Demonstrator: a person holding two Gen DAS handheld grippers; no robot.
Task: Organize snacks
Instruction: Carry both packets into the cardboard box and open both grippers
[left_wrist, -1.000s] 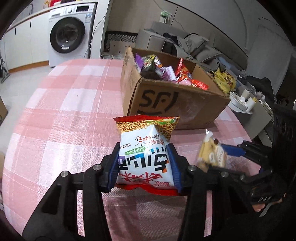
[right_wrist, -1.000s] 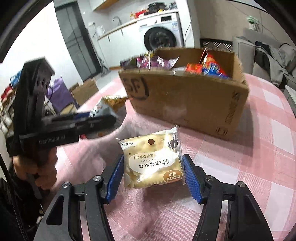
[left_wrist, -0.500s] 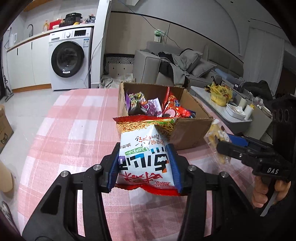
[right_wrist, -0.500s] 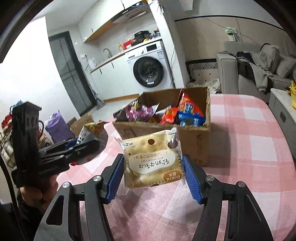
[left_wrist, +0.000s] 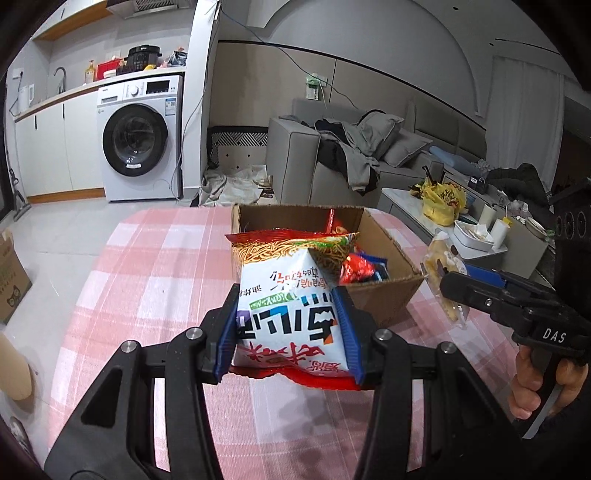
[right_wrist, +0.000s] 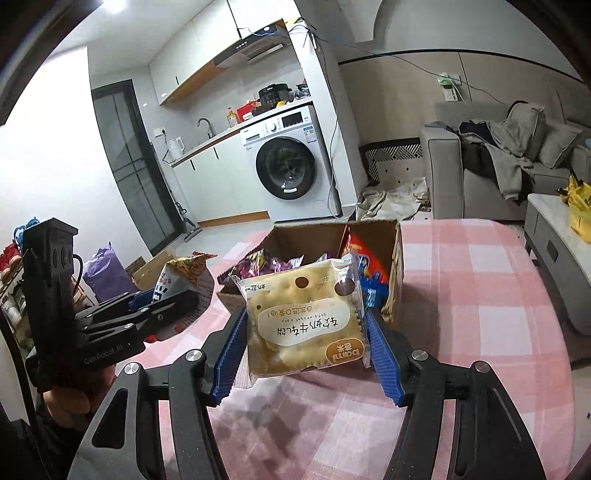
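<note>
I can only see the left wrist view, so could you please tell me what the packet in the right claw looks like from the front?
Observer: The right claw is shut on a clear biscuit packet with a cream label and a brown corner badge.
Operator: Thank you. Is it above the table?
Observer: Yes, it is held clear of the pink checked tablecloth, just in front of the cardboard box.
Operator: What lies in the box on that side?
Observer: Purple wrappers sit at the box's left end.
</note>
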